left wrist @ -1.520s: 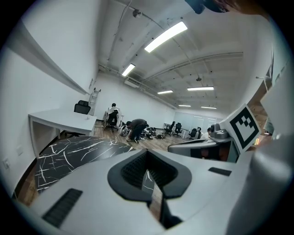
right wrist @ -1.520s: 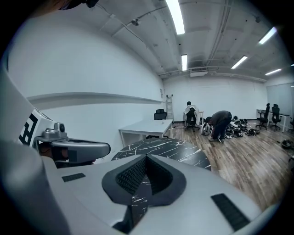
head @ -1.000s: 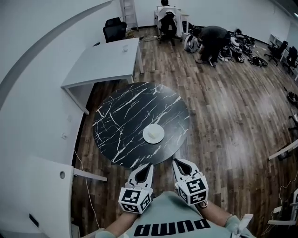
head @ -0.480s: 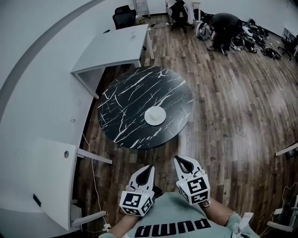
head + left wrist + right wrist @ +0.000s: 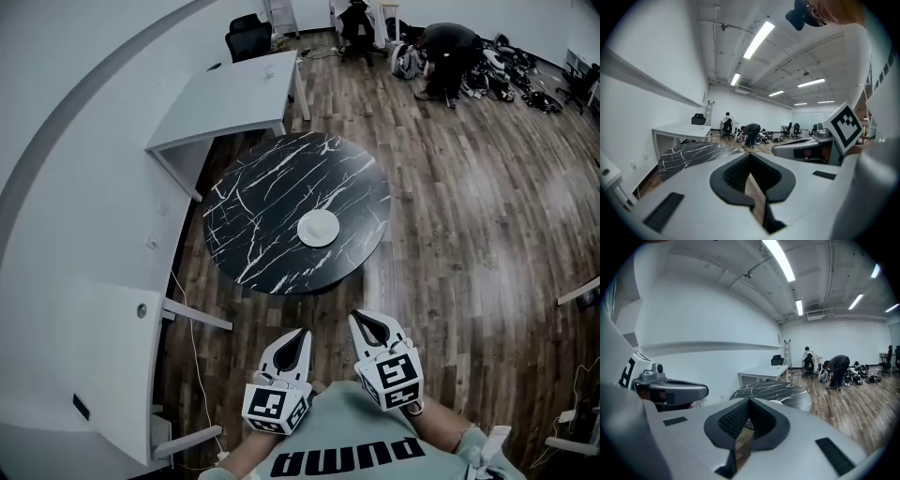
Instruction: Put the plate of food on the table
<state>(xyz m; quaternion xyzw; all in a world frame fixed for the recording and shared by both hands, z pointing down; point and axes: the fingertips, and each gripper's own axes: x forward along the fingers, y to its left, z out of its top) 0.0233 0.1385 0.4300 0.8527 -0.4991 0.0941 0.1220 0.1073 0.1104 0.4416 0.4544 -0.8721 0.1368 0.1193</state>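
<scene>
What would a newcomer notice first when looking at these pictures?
The round black table with white marble veins stands out on the wooden floor, and a white plate lies on it, toward the side nearer the person. At the bottom of the head view, the left gripper and the right gripper are held close to the person's chest, both shut and empty, well apart from the table.

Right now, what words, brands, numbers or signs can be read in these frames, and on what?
"puma": on the person's shirt, upside down in the head view.
Cubes on the left gripper and right gripper: square code patterns, no letters or numbers.
No other text shows.
</scene>
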